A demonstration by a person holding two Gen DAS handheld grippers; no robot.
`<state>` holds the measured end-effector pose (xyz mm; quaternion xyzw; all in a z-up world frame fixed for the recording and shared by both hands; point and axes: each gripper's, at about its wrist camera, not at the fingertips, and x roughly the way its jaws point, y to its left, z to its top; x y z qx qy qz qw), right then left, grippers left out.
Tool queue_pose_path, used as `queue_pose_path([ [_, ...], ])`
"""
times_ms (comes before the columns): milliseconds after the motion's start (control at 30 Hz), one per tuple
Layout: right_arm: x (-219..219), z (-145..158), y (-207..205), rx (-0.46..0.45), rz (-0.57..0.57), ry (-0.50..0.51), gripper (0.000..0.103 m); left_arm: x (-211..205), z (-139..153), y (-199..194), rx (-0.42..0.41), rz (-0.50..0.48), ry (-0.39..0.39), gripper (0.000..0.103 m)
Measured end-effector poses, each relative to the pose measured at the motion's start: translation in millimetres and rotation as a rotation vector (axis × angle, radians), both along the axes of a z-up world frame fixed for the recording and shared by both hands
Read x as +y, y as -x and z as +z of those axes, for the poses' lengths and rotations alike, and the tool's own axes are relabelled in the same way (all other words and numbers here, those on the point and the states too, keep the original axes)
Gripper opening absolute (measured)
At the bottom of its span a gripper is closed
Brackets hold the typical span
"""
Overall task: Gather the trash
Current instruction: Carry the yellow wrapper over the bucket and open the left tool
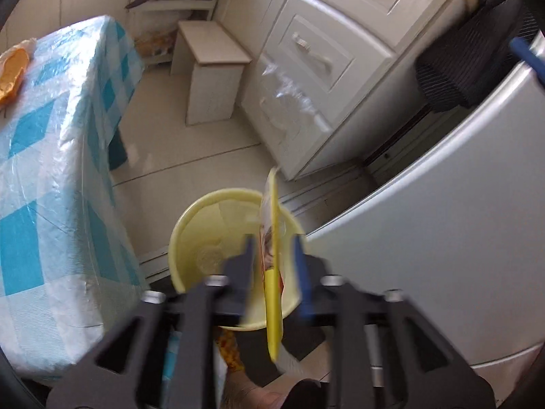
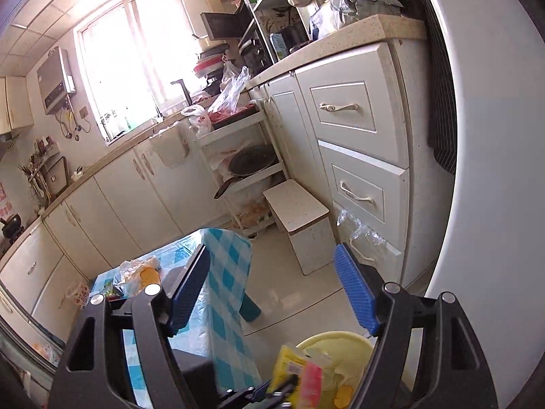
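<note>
Right now my left gripper [image 1: 274,260] pinches a yellow wrapper [image 1: 272,266] over the yellow bin [image 1: 190,225]; my right gripper [image 2: 272,293], toward two o'clock, gapes empty.

Left gripper [image 1: 274,259]: black angular frame with triangular cutouts showing, silver round bolt heads shining along its top edge, one finger dark, the other carrying a blue pad. Right gripper [image 2: 272,293]: same black cutout frame and silver bolts showing, both fingers [image 2: 356,291] wearing blue ribbed pads on their inner faces.
</note>
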<state>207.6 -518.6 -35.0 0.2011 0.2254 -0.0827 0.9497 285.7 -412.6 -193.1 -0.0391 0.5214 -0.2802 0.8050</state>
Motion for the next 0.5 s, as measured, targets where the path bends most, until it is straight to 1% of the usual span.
queue_pose_path([
  [33, 0.1, 0.0, -1.7, 0.001, 0.005, -0.012, 0.073, 1.2, -1.0, -0.7, -0.004, 0.007, -0.013, 0.06],
  [133, 7.2, 3.5, -6.3, 0.0, 0.026, -0.023, 0.073, 11.2, 5.4, -0.4, -0.023, -0.005, -0.024, 0.065],
  [167, 11.0, 4.7, -6.6, -0.003, 0.034, -0.022, 0.073, 17.7, 11.0, -0.6, -0.036, -0.002, -0.033, 0.066],
  [233, 20.9, 6.8, -7.1, -0.007, 0.049, -0.016, 0.074, 30.2, 24.0, -2.2, -0.069, 0.013, -0.056, 0.071],
  [300, 31.0, 9.5, -9.0, -0.016, 0.065, -0.016, 0.075, 51.4, 39.7, -1.1, -0.114, 0.041, -0.106, 0.074],
  [367, 41.3, 10.3, -11.0, -0.022, 0.083, -0.01, 0.075, 77.5, 55.5, 0.5, -0.169, 0.086, -0.176, 0.076],
  [433, 56.1, 12.7, -15.5, -0.028, 0.111, 0.0, 0.076, 104.7, 68.9, 1.8, -0.219, 0.138, -0.239, 0.08],
  [500, 72.4, 13.6, -21.6, -0.025, 0.143, 0.008, 0.076, 135.3, 81.2, 0.8, -0.265, 0.198, -0.297, 0.081],
])
